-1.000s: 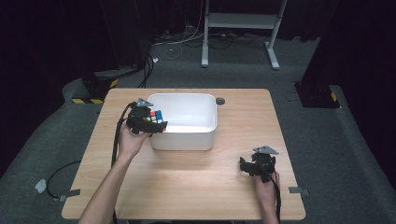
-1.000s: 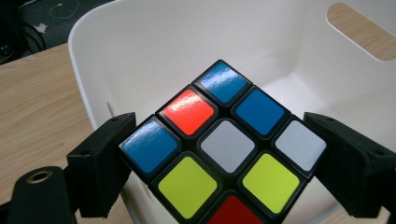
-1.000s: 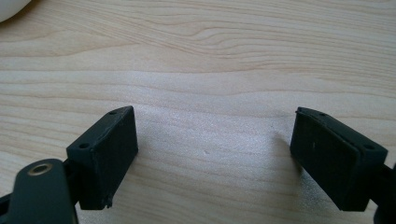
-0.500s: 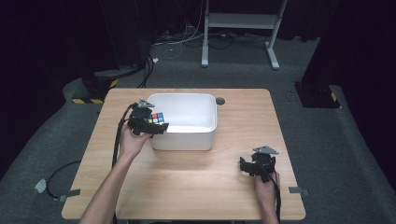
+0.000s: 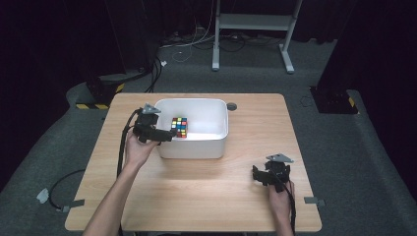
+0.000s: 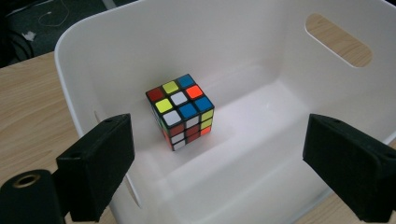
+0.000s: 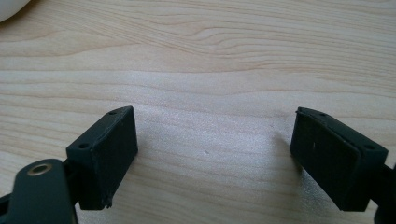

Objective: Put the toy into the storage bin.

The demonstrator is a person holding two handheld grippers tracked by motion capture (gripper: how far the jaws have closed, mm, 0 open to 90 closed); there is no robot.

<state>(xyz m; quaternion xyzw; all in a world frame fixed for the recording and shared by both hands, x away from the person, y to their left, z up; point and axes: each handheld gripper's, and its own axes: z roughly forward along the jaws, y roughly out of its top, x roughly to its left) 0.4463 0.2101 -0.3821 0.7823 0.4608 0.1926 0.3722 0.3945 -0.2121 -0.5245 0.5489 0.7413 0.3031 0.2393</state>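
Cube released into white bin; left gripper standing open above it.

The left gripper, jaws now apart and empty after carrying the puzzle cube a second ago, is hovering over the white bin's left rim. The cube is resting on the bin floor, left of centre. Placement looks done. The right gripper is idling, jaws apart, on the table near right.
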